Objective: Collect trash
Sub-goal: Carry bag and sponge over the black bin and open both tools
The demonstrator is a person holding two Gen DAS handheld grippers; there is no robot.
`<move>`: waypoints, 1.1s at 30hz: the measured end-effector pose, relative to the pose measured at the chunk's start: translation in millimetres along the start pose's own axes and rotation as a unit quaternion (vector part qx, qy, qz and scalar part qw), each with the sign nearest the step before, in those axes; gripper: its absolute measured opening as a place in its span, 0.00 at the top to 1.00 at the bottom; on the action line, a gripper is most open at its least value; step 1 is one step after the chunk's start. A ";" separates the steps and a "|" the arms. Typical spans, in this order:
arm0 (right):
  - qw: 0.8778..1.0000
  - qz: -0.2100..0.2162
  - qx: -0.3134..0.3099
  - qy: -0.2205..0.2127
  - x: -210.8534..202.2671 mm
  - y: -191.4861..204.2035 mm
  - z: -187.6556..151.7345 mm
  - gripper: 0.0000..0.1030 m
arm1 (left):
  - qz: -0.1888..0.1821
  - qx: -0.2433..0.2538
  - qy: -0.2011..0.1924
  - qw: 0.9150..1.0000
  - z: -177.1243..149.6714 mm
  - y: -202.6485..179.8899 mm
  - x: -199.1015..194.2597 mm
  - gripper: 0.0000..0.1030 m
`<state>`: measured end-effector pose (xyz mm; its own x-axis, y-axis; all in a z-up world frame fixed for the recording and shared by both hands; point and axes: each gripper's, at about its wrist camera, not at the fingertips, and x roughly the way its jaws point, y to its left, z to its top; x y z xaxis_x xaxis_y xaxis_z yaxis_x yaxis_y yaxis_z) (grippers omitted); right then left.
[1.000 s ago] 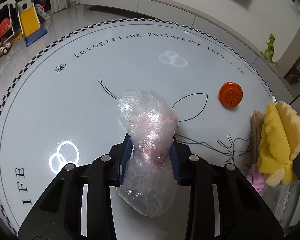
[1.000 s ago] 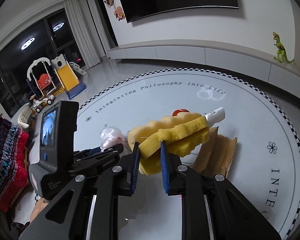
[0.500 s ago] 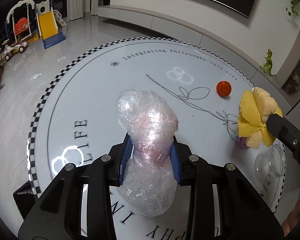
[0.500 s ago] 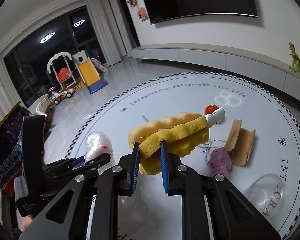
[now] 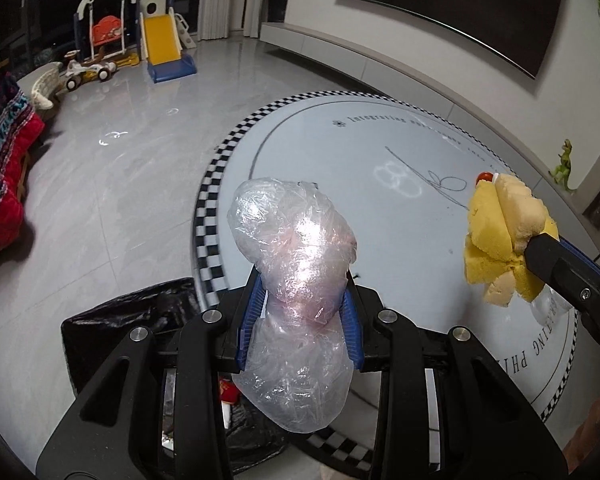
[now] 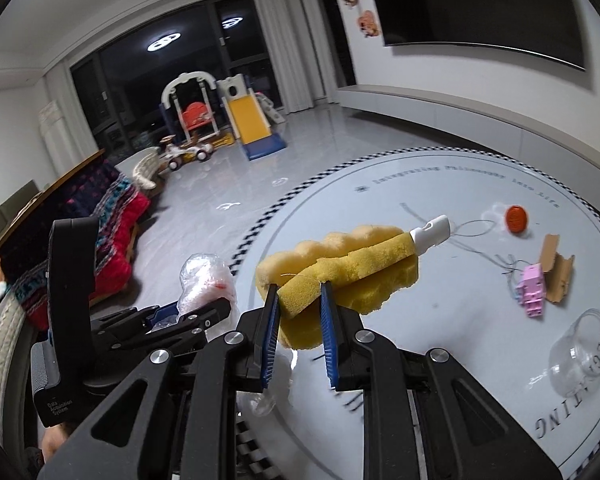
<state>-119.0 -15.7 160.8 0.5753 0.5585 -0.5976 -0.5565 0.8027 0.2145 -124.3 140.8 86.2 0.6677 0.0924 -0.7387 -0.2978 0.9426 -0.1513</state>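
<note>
My left gripper [image 5: 298, 300] is shut on a crumpled clear plastic bag [image 5: 296, 248] with something pink inside. It hangs past the table's left edge, above an open black trash bag [image 5: 128, 320] on the floor. My right gripper [image 6: 299, 300] is shut on a yellow sponge brush [image 6: 340, 264] with a white handle tip, held over the round white table [image 6: 440, 184]. The sponge also shows in the left wrist view [image 5: 500, 232]. The left gripper and its plastic bag [image 6: 204, 280] show at the left of the right wrist view.
On the table lie an orange cap [image 6: 517, 219], a piece of brown cardboard [image 6: 556, 268], a pink block [image 6: 532, 290], thin wire and a clear plastic cup [image 6: 580, 352]. A red blanket [image 5: 0, 184] and a toy slide [image 5: 164, 48] stand on the floor to the left.
Both grippers have lifted and swung left, away from the table's middle. The left gripper with the plastic bag now hangs past the table edge over the black trash bag.
</note>
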 end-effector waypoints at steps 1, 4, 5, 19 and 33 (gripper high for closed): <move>1.000 0.010 -0.006 0.003 0.0 10.5 -2.5 0.79 | 0.008 -0.005 -0.003 1.000 -3.2 8.2 -5.6 0.66; 0.999 0.034 -0.022 0.012 0.7 35.7 -9.2 0.79 | 0.030 -0.025 -0.013 0.999 -15.1 35.4 -23.1 0.66; 0.999 0.042 -0.029 0.015 0.6 46.1 -12.0 0.79 | 0.036 -0.034 -0.015 0.999 -19.8 45.0 -28.7 0.66; 0.978 0.148 -0.107 0.099 21.4 151.5 -64.8 0.79 | 0.128 -0.128 -0.003 0.983 -94.6 153.4 -67.5 0.66; 0.958 0.177 -0.123 0.191 59.9 187.2 -97.7 0.40 | 0.194 -0.191 0.025 0.962 -129.8 218.6 -67.8 0.06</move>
<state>-247.3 147.7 89.7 0.0903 0.6310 -0.7705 -0.8274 0.4781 0.2946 -323.2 299.0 18.0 0.4242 0.3885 -0.8180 -0.7532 0.6529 -0.0805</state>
